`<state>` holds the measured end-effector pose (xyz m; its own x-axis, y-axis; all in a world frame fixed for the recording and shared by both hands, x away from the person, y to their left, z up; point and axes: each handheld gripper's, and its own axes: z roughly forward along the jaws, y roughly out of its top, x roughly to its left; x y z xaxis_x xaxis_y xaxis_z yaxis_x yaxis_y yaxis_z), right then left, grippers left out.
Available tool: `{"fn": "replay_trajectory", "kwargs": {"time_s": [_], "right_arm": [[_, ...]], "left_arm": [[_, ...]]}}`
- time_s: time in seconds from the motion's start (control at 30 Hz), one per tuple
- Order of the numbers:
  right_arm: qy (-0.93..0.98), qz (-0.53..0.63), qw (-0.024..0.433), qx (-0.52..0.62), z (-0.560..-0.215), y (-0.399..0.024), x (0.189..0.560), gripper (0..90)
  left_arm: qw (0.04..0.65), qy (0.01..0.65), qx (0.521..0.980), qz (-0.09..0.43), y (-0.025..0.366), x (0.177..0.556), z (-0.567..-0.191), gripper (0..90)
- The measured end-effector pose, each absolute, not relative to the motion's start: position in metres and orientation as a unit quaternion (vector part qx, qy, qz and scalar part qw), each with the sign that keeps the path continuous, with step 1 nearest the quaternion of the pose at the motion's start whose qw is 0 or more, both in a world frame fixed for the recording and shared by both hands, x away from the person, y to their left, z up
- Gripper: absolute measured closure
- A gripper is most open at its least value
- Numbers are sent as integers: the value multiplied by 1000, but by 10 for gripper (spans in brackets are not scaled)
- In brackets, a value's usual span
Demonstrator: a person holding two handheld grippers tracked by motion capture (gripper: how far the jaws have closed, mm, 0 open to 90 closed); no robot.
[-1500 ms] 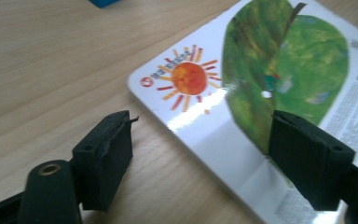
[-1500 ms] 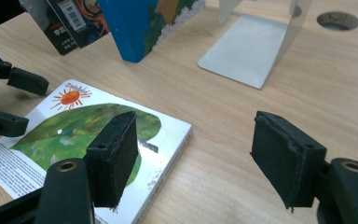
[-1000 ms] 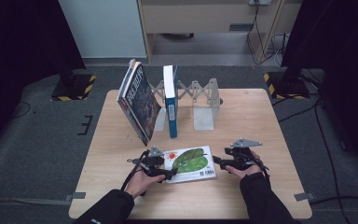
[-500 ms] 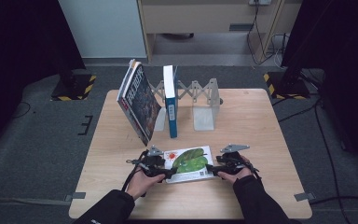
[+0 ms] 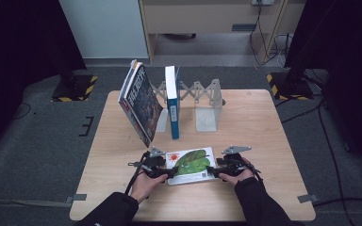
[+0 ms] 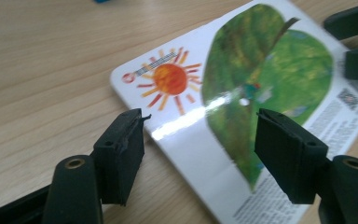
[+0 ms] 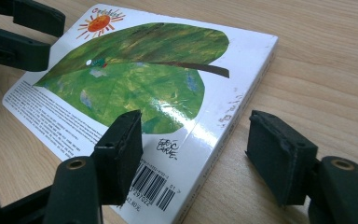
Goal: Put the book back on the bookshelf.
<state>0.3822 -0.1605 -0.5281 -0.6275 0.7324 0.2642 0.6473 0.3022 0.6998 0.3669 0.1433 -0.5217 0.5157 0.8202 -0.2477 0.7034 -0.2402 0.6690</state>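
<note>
Hand-held gripper (image 5: pixel 172 173) over wooden table (image 5: pixel 245 122)

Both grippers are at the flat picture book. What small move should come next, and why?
Probably close both grippers on the book's ends. The book lies flat on the table; the left gripper and right gripper straddle its opposite edges, their jaws still apart after just closing partway and not yet pressing it.

— What's on my bench (image 5: pixel 264 122)?
— The picture book (image 5: pixel 191 165) lies flat by the near edge. A metal rack (image 5: pixel 202 101) stands toward the far edge, with a blue book (image 5: pixel 172 101) upright and a leaning book (image 5: pixel 139 106) beside it.
</note>
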Motion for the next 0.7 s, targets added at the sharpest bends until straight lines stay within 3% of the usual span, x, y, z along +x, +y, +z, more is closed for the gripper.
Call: {"fn": "replay_trajectory", "kwargs": {"time_s": [0.3, 0.37, 0.47, 0.7], "right_arm": [[804, 410, 42, 428, -529, -159, 382, 358], [804, 412, 40, 428, -530, -158, 382, 361], [804, 412, 39, 428, -530, -158, 382, 360], [803, 412, 41, 429, -530, -158, 382, 358]], "left_arm": [[418, 487, 765, 54, 145, 369, -518, 313], [443, 485, 753, 21, 144, 368, -516, 361], [417, 479, 770, 68, 139, 365, -517, 344], [410, 498, 761, 70, 143, 368, -521, 346]]}}
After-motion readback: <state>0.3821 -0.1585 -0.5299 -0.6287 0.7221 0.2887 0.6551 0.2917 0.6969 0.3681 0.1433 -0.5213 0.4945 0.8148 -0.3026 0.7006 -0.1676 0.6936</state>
